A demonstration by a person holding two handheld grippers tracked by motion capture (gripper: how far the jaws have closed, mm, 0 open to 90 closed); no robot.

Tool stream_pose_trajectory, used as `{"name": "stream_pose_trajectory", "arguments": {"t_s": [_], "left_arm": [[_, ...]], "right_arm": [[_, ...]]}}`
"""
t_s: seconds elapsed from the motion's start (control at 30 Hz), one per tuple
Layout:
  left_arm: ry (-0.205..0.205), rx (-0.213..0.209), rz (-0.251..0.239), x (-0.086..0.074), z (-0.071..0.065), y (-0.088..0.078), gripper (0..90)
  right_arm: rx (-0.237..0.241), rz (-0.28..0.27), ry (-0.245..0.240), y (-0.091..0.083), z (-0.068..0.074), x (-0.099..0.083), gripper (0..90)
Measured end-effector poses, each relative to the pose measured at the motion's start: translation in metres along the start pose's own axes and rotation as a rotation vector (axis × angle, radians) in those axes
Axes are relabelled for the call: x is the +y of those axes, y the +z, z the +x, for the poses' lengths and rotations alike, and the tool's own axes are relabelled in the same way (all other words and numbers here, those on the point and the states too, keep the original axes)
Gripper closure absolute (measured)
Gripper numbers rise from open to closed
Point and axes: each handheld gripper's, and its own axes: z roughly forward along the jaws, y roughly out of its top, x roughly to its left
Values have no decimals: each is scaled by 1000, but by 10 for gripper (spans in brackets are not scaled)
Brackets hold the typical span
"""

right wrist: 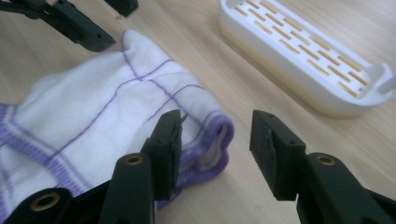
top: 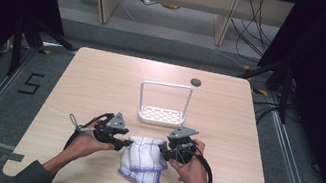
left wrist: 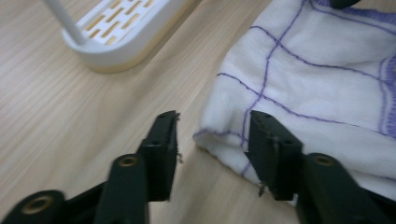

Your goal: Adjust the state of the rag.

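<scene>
**Both grippers slack at the cloth's far corners**

Forearms came in from the near edge, hands angled inward. Left gripper (top: 127,142) sat low at the left far corner of the white checked cloth (top: 142,161); jaws stood apart, the corner lying between them, not pinched. Right gripper (top: 164,151) was at the right far corner, jaws likewise apart, the purple hem beside one pad. The cloth lay rumpled on the wooden table (top: 101,85), near the front edge. White slotted rack (top: 162,114) stood just beyond. Dark curtains flanked grey floor; cables trailed behind.
</scene>
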Motion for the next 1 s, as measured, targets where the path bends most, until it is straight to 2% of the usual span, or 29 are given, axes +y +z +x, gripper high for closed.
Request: {"name": "stream_pose_trajectory", "arguments": {"t_s": [0.03,0.07,0.13,0.17,0.23,0.27,0.3,0.33,0.4,0.43,0.47,0.5,0.53,0.57,0.63,0.67,0.7,0.73,0.77,0.8,0.83,0.9,0.93,1.0], "left_arm": [[7,-21,-5,-2,-4,-7,482],[1,-33,-16,-6,-9,-12,482],[-33,-65,-29,-13,-20,-21,445],[-32,-79,-37,-15,-25,-24,427],[-66,-117,-53,-20,-36,-26,399],[-69,-112,-51,-20,-40,-27,389],[-65,-112,-47,-21,-44,-26,381],[-70,-117,-47,-20,-49,-24,379],[-48,-130,-46,-18,-55,-20,380],[-37,-133,-39,-17,-57,-18,381],[-40,-133,-42,-16,-62,-12,394],[-40,-133,-42,-16,-62,-12,412],[-10,-139,-29,-14,-64,-9,412],[-6,-133,-25,-14,-65,-7,438],[12,-130,-28,-13,-67,-2,491],[28,-114,-23,-12,-66,1,535],[12,-106,-33,-12,-68,3,598],[35,-105,-34,-11,-66,6,656],[21,-99,-40,-11,-66,7,741],[30,-102,-53,-10,-65,6,848],[30,-103,-56,-8,-65,4,848],[37,-109,-72,-3,-63,-2,863],[55,-103,-87,2,-61,-6,865],[51,-88,-116,8,-56,-12,868]], "right_arm": [[-3,5,-17,-12,8,-3,514],[-3,5,-17,-12,8,-3,514],[7,4,-25,-25,15,-8,487],[10,-3,-13,-29,19,-11,477],[26,-7,1,-37,25,-17,464],[36,-3,9,-38,27,-20,450],[39,-14,31,-36,31,-23,444],[57,16,23,-35,34,-27,445],[57,27,26,-32,35,-29,445],[53,29,43,-28,37,-31,448],[58,72,49,-22,35,-34,468],[58,72,49,-22,35,-34,468],[55,65,39,-18,34,-35,483],[63,86,44,-16,33,-37,523],[71,86,23,-12,30,-38,612],[87,92,16,-11,30,-38,703],[82,95,-19,-10,29,-38,769],[70,81,-46,-9,29,-37,812],[72,84,-64,-11,29,-35,852],[62,32,-105,-15,29,-29,867],[62,32,-105,-15,29,-29,867],[50,-2,-121,-24,30,-21,870],[41,-20,-116,-28,31,-17,871],[65,-60,-97,-35,29,-7,872]]}}
